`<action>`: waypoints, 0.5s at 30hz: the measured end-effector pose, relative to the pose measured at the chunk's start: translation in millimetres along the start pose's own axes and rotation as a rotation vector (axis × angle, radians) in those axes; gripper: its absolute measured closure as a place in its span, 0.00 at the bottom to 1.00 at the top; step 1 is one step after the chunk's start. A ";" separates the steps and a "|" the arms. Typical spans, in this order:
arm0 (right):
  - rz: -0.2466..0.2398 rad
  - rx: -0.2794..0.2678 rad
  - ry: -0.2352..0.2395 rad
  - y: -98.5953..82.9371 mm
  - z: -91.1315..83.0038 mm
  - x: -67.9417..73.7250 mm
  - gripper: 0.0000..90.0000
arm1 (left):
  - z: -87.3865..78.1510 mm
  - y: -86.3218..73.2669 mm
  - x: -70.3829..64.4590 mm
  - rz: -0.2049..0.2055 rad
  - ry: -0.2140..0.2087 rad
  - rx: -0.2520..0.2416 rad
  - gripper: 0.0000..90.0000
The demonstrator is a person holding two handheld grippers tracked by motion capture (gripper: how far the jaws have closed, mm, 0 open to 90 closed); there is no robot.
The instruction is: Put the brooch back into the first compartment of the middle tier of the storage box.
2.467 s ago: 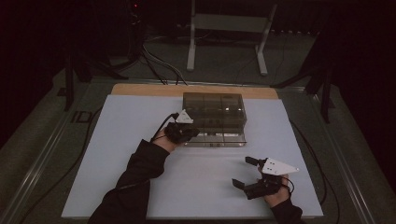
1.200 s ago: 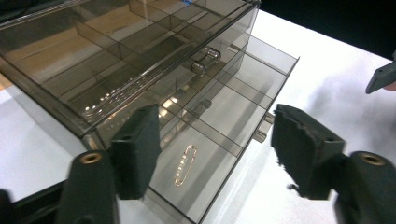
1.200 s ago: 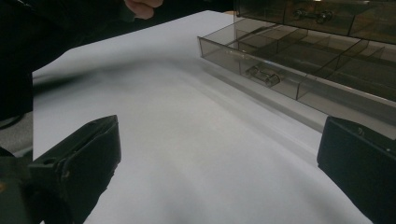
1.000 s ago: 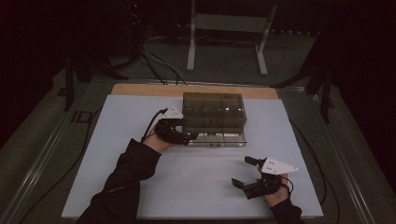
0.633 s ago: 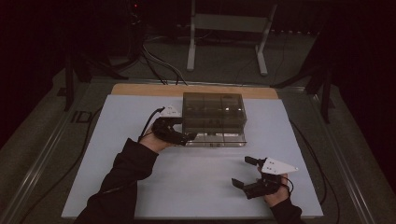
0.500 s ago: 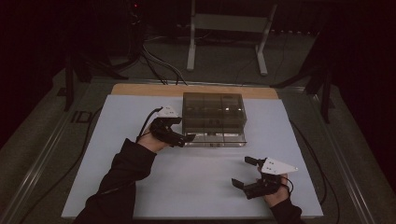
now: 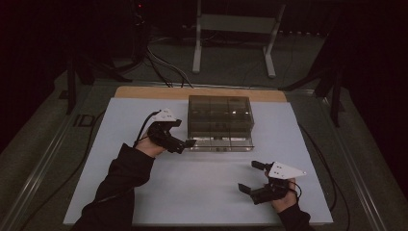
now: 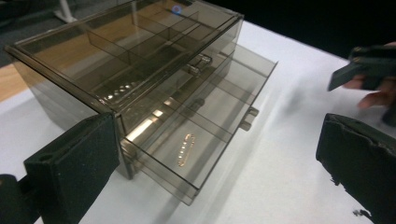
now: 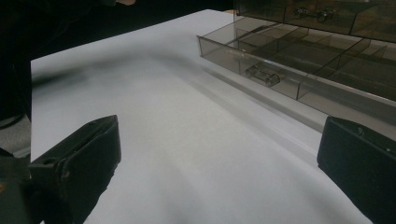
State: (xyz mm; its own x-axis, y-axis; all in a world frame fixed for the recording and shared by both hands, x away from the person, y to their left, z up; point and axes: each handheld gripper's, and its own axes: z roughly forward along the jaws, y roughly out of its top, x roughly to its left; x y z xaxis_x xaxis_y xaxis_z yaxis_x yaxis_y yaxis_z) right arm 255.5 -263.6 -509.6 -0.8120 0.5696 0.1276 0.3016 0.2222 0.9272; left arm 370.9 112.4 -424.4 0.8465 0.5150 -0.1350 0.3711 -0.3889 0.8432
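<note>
I see a white table top [image 7: 192, 183] with a wooden strip [image 7: 144, 92] along its far edge. Beyond it, on the dark floor, stands a grey metal frame [image 7: 233, 29], with black cables [image 7: 163, 65] trailing to its left.

The left gripper [image 7: 185, 137] is sitting at about ten o'clock from the frame's centre in the high view, its jaws gaping wide and pointing toward three o'clock. The left hand [image 7: 153, 144] is gripping it, with a dark sleeve [image 7: 118, 185] running down toward seven o'clock. The right gripper [image 7: 251, 176] is resting at five o'clock, jaws spread wide, pointing toward nine o'clock, held by the right hand [image 7: 284, 197].
</note>
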 end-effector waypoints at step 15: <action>0.001 -0.003 0.003 0.4 -0.1 -0.2 0.00 | -24.5 -3.7 3.9 -0.004 -0.002 -0.030 0.00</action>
State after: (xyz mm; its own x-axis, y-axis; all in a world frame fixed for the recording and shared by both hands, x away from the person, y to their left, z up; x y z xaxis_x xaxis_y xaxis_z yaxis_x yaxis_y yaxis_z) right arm 255.8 -263.8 -509.2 -0.8130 0.5677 0.1296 0.3011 0.2193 0.9280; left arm 363.5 134.6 -415.3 0.8458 0.5151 -0.1390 0.3625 -0.3636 0.8582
